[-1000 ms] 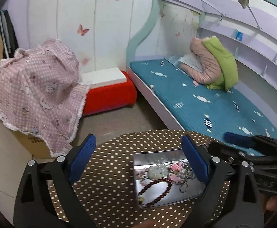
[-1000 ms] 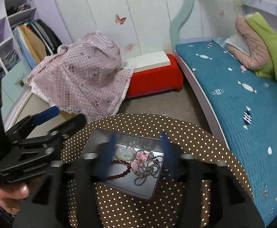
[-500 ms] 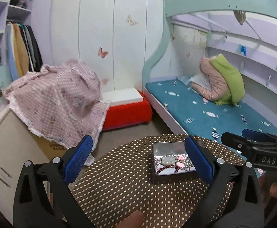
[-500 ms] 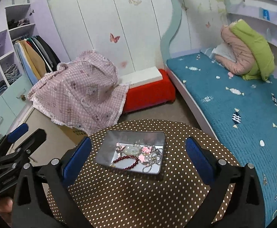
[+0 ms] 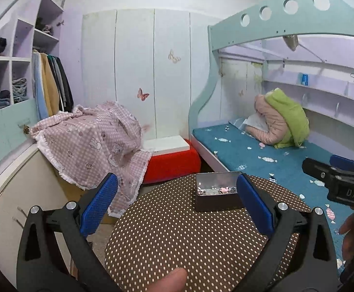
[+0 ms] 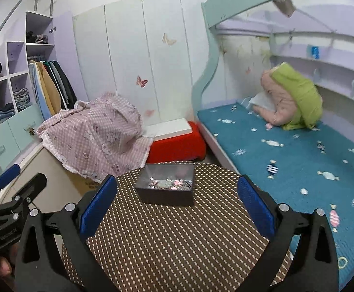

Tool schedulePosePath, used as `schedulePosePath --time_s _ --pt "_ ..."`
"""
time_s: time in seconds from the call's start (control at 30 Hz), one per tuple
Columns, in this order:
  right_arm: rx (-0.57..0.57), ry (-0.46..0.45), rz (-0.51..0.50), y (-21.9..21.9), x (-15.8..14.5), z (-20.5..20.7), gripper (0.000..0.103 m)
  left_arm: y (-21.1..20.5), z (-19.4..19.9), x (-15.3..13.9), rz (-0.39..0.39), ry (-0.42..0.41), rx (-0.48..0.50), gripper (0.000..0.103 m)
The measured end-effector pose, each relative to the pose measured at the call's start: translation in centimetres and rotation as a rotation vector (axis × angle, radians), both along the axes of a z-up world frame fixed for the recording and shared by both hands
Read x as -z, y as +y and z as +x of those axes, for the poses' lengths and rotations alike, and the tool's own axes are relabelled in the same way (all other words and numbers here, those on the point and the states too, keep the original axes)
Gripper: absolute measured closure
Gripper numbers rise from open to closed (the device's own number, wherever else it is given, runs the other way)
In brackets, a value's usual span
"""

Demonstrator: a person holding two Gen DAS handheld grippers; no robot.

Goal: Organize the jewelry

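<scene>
A dark metal box (image 5: 216, 192) with a shiny inside stands at the far side of a round brown dotted table (image 5: 189, 233). It holds a heap of jewelry (image 5: 217, 190): pink pieces, beads and chains. The box also shows in the right wrist view (image 6: 165, 187) with the jewelry (image 6: 169, 183) inside. My left gripper (image 5: 177, 204) is open and empty, well back from the box. My right gripper (image 6: 177, 204) is open and empty too, also short of the box. Each gripper shows at the edge of the other's view.
A bed with a teal mattress (image 5: 262, 158) runs along the right. A red stool (image 5: 174, 160) stands behind the table. A pink checked cloth (image 5: 94, 146) covers a box on the left, beside white drawers (image 5: 9, 194) and a wardrobe.
Both grippers have pulled back and up from over the box. The box now looks smaller and farther off, seen from the side instead of from above.
</scene>
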State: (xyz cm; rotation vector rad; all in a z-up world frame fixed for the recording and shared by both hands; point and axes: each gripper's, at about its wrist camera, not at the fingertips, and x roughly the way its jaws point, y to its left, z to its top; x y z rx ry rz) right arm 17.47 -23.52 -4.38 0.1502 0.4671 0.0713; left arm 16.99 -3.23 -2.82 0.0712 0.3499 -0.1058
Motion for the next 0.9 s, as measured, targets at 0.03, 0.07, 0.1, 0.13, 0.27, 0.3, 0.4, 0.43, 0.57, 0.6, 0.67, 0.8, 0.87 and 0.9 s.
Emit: schedulePosePath --time_s 0.03,0.07,0.1,0.13,0.27,0.3,0.4,0.43,0.57,0.6,0.67,0.8,0.87,0.9 --pt "0.005 -0.007 -0.001 0.1 0.0 -0.9 0.008 0.0 -0.7 -0.1 0.001 -0.006 -0.002 0.005" --pt "0.011 -0.012 -0.004 0.2 0.0 -1.6 0.008 0.0 -1.6 -0.2 0.002 -0.014 -0.005 0.005" --pt "0.015 -0.02 -0.007 0.3 0.1 -2.6 0.008 -0.1 -2.7 -0.3 0.003 -0.025 -0.009 0.005" --pt "0.018 -0.027 -0.009 0.4 0.0 -3.5 0.008 -0.1 -3.6 -0.5 0.002 -0.033 -0.011 0.005" --pt "0.028 -0.047 -0.019 1.0 0.0 -5.8 0.008 0.1 -7.1 -1.0 -0.013 -0.054 -0.021 0.005" --pt "0.031 -0.056 -0.019 1.1 0.0 -6.4 0.008 0.1 -7.8 -1.1 -0.013 -0.059 -0.023 0.005" --pt "0.04 -0.076 -0.026 1.5 -0.2 -8.0 0.008 0.3 -9.5 -1.4 -0.015 -0.07 -0.032 0.005" --pt "0.039 -0.082 -0.027 1.7 -0.2 -8.4 0.008 0.6 -9.8 -1.4 -0.018 -0.072 -0.037 0.005" --pt "0.049 -0.102 -0.042 2.2 -0.2 -10.2 0.008 1.3 -11.4 -1.6 -0.036 -0.077 -0.04 0.005" --pt "0.047 -0.103 -0.045 2.3 -0.1 -10.5 0.008 1.5 -11.7 -1.6 -0.037 -0.075 -0.039 0.005" --pt "0.047 -0.108 -0.052 2.6 0.0 -11.2 0.008 1.8 -12.5 -1.6 -0.044 -0.066 -0.034 0.005" --pt "0.041 -0.109 -0.049 3.0 0.4 -12.3 0.008 2.5 -13.7 -1.4 -0.037 -0.065 -0.04 0.005" --pt "0.041 -0.112 -0.064 3.3 0.5 -12.7 0.008 2.7 -14.2 -1.3 -0.032 -0.065 -0.045 0.005" --pt "0.041 -0.114 -0.068 3.5 0.5 -12.8 0.008 2.8 -14.5 -1.2 -0.032 -0.063 -0.046 0.005"
